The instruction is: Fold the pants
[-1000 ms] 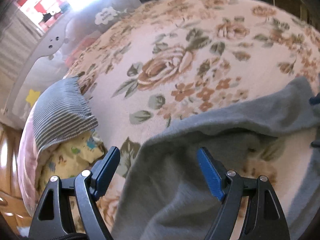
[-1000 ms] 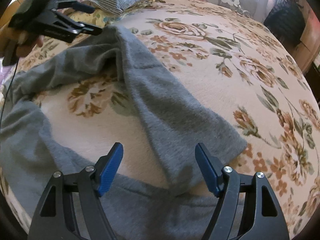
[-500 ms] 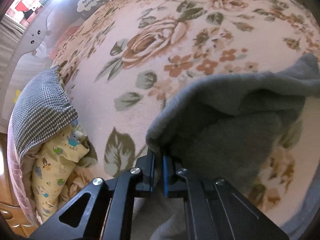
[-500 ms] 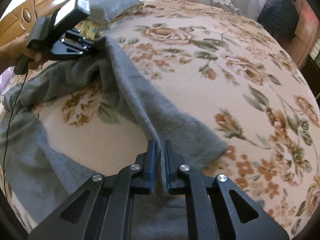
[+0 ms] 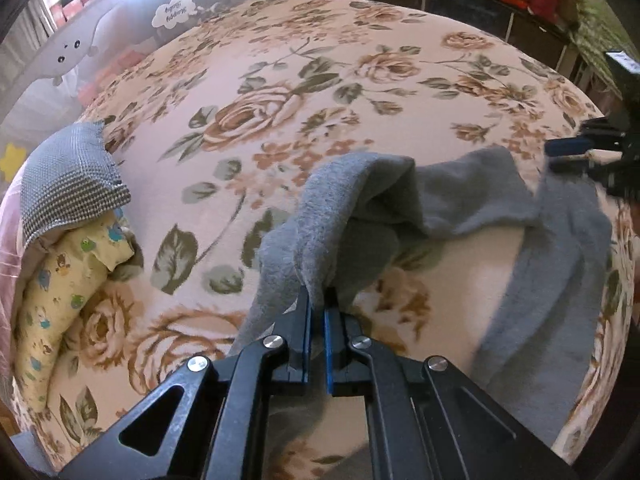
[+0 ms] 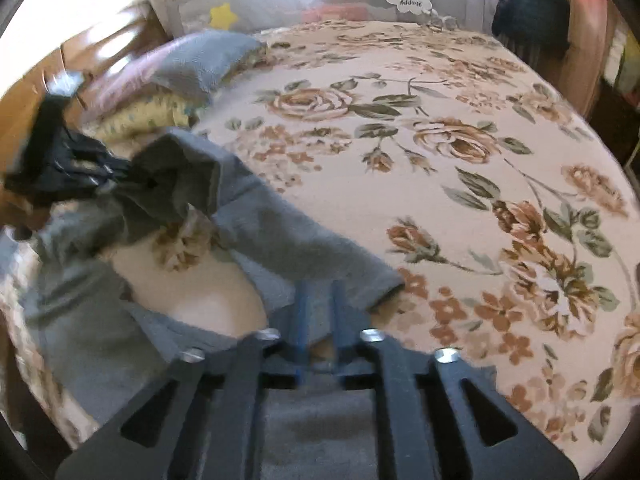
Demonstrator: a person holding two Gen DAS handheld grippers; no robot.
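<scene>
Left wrist view: the floral bedspread [image 5: 360,92] fills the frame, with the grey pants [image 5: 460,200] sprawled from 6 to 3 o'clock, one leg lifted and draped, nothing yet folded flat. Pillows [image 5: 68,184] sit at 9 o'clock. The left gripper [image 5: 316,320] is clenched on a pants edge; the right gripper [image 6: 318,312] pinches the leg hem. The folding seems barely begun.
</scene>
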